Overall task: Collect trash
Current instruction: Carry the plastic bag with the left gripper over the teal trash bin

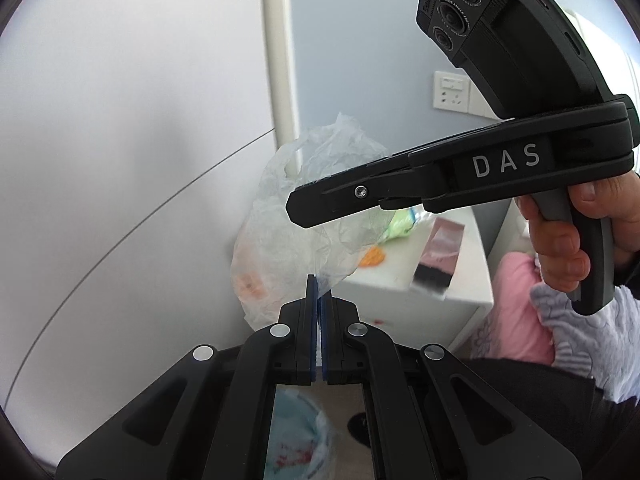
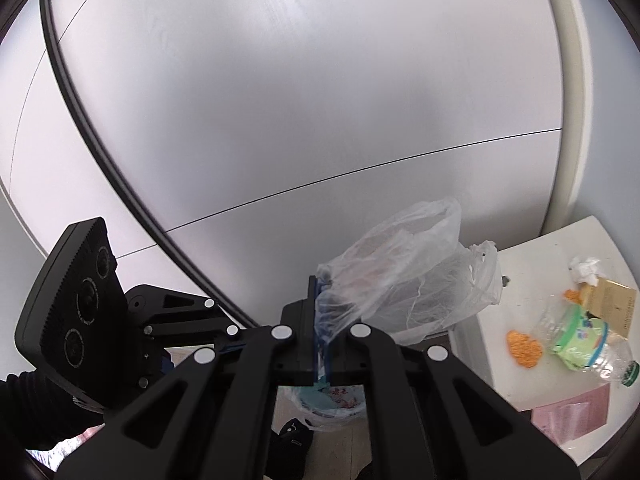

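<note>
Beside the wall, both grippers clamped on plastic bag, billowing upward

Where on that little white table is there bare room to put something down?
The white table is bare along its near-left part, between the clear plastic bag and the orange peel. The far right is crowded: a plastic bottle, crumpled tissue, a cardboard box and a pink packet.

Both grippers are matte black: the left gripper has blue pads and round silver rivets on its linkage arms. At 3 o'clock, the right gripper shows white "DAS" lettering, a grey handle (one silver screw) and a three-lens camera block.
</note>
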`<state>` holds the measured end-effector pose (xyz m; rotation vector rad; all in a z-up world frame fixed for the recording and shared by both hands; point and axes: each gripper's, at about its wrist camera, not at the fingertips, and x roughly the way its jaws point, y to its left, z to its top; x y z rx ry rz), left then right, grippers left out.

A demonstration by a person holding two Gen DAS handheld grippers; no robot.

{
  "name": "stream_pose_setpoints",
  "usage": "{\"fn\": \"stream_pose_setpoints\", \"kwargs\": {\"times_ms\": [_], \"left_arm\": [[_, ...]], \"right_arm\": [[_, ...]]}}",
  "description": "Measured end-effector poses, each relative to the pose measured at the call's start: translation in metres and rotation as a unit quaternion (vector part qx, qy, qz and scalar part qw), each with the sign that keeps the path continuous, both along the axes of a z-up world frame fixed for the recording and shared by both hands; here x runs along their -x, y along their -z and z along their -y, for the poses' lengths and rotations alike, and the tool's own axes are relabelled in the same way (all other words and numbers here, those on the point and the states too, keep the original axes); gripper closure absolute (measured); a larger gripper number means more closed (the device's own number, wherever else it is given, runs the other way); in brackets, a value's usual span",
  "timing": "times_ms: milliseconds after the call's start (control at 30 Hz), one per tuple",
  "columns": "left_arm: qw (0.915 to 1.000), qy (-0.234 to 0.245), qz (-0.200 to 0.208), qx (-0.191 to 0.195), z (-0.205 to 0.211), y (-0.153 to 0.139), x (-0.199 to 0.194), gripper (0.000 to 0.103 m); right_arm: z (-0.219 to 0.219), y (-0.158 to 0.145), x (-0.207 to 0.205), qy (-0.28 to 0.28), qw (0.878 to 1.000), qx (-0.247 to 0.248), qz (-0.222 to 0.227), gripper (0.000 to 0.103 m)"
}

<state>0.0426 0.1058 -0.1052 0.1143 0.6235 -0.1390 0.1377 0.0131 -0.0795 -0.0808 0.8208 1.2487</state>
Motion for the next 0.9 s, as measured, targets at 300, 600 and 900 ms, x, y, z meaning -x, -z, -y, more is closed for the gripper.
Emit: {"fn": "stream_pose_setpoints", "kwargs": {"times_ms": [300, 600, 900], "left_arm": [[0.9965, -0.058, -0.055, 0.026, -0.047, 0.055, 0.03, 0.103], [0.9838, -0.088, -0.143, 0.063, -0.083, 0.145, 0.031, 0.103], [0.9618, -0.099, -0.236, 0.098, -0.102, 0.244, 0.011, 0.103]], "right_arm": [[-0.052, 0.06, 0.012, -0.051, 0.997, 0.028, -0.044, 0.099], [-0.102, 0.155, 0.01, -0.072, 0.987, 0.095, -0.11, 0.099], [-0.148, 0.252, 0.01, -0.069, 0.967, 0.156, -0.187, 0.099]]}}
